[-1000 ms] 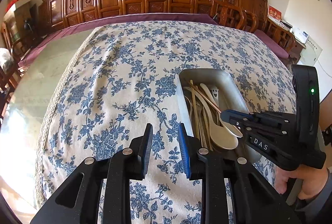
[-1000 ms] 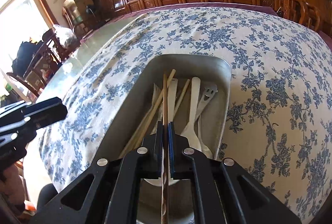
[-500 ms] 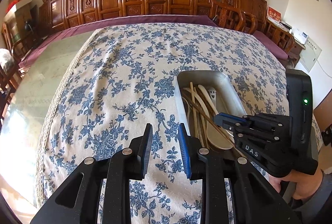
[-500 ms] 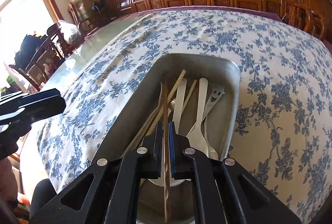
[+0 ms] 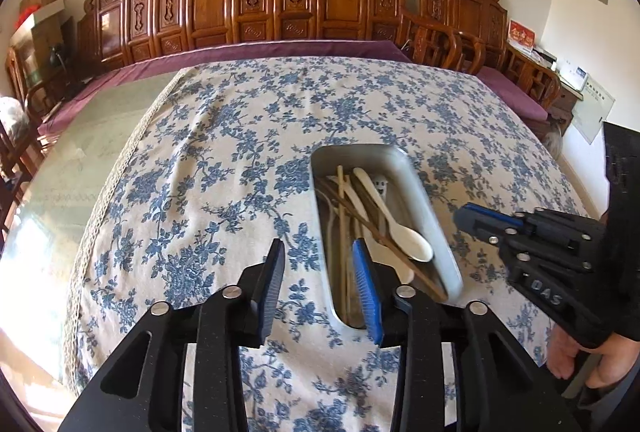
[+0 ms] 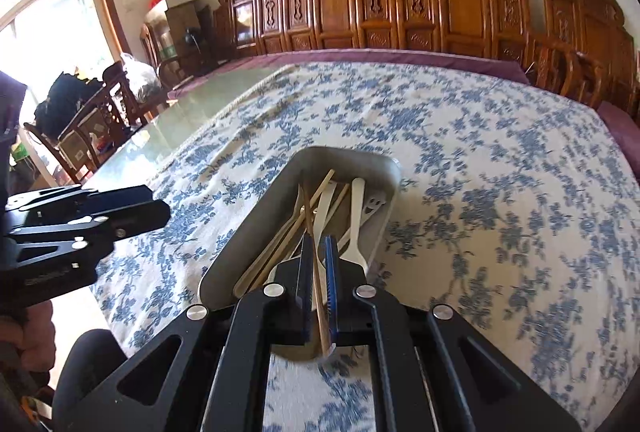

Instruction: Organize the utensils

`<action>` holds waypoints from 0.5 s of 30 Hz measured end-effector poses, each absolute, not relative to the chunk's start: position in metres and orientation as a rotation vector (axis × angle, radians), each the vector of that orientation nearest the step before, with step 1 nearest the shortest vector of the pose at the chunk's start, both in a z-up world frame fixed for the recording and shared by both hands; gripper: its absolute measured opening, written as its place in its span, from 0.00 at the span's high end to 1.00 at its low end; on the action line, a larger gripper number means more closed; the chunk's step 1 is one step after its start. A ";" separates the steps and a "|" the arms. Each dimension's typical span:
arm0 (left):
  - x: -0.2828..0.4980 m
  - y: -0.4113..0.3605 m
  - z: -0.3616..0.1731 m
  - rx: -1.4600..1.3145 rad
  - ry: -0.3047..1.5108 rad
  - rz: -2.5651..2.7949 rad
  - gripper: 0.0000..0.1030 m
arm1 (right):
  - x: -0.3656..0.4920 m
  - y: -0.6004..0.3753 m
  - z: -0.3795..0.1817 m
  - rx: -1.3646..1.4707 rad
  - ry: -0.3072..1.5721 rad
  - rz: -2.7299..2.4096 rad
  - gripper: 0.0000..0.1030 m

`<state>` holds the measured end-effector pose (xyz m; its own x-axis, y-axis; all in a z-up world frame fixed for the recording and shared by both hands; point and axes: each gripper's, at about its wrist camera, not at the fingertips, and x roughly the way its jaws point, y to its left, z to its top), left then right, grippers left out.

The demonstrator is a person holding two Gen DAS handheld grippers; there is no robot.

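Observation:
A grey metal tray [image 5: 420, 192] [image 6: 260, 224] lies on the blue-flowered tablecloth and holds wooden chopsticks [image 5: 342, 228], pale spoons [image 5: 404, 232] and a smiley-faced utensil [image 6: 372, 206]. My left gripper [image 5: 318, 272] is open and empty, over the tray's near left corner. My right gripper [image 6: 319, 264] is slightly open above the tray's near end; a dark wooden chopstick [image 6: 310, 216] lies loose between its fingers, resting in the tray. In the left wrist view the right gripper [image 5: 466, 212] is to the right of the tray.
The tablecloth [image 5: 240, 152] covers most of a glass-topped table [image 5: 80, 136]. Carved wooden chairs [image 5: 280, 0] line the far side. More chairs and boxes [image 6: 92, 120] stand at the left by a window.
My right gripper has opened a little and let the dark chopstick go into the tray, then drawn back to the right. My left gripper has opened wider.

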<state>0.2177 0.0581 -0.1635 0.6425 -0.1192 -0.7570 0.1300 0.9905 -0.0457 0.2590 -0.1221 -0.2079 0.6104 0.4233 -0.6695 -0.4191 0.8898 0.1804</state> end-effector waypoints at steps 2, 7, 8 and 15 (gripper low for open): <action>0.212 0.054 -0.160 0.019 0.852 -0.142 0.67 | 0.249 -0.130 -0.201 0.008 0.764 0.468 0.93; 0.196 0.043 -0.156 0.024 0.842 -0.155 0.62 | 0.223 -0.151 -0.187 0.013 0.736 0.427 0.88; 0.194 0.041 -0.156 0.026 0.840 -0.159 0.61 | 0.218 -0.156 -0.184 0.013 0.728 0.418 0.88; 0.179 0.027 -0.149 0.025 0.815 -0.168 0.31 | 0.193 -0.174 -0.175 0.008 0.710 0.386 0.85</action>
